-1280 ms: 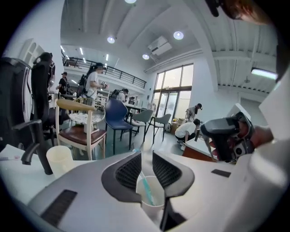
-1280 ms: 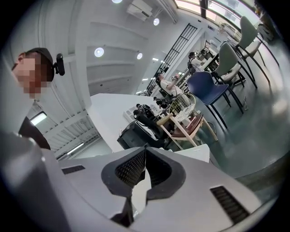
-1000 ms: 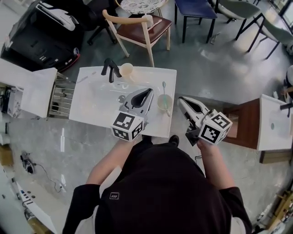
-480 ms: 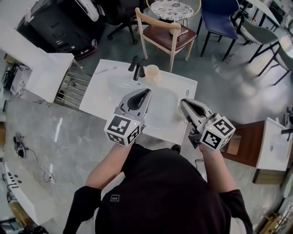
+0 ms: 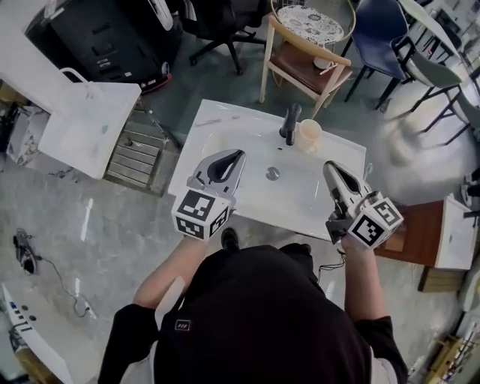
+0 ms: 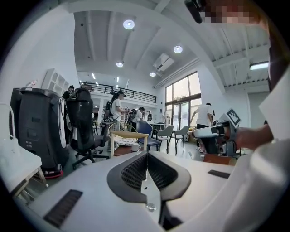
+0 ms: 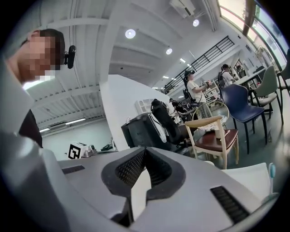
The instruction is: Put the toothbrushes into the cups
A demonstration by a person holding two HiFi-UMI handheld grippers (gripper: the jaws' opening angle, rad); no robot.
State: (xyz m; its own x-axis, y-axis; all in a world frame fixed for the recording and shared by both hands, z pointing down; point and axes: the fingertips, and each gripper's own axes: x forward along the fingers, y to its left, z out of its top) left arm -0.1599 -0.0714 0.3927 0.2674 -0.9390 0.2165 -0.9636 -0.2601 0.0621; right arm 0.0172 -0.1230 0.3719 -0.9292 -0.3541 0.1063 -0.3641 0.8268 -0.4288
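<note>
A white sink (image 5: 225,142) carried a black faucet (image 5: 289,124) at its far edge and a drain (image 5: 273,173) in the basin. Beyond it stood a wooden chair (image 5: 304,64), a blue chair (image 5: 379,34) and a round table (image 5: 311,15). A metal rack (image 5: 139,146) stood just left of the sink.
</note>
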